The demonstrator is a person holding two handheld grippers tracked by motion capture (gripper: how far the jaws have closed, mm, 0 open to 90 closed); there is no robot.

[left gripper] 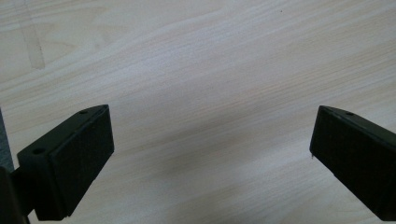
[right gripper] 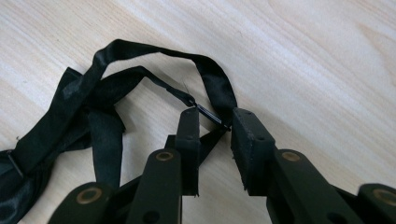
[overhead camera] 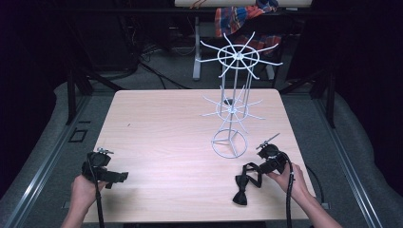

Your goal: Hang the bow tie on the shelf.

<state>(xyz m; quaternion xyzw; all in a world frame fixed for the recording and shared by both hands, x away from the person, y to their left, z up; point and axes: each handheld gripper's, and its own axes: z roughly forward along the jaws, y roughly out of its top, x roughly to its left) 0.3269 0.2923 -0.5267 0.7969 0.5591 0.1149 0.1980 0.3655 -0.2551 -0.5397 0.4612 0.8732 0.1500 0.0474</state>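
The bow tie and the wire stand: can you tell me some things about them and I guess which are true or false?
1. The black bow tie lies on the table. True.
2. The bow tie hangs on the white wire rack. False: the rack's arms are bare.
3. The right gripper has the bow tie's strap between its jaws. True.
4. The left gripper is holding a sock. False: its jaws are open over bare wood.
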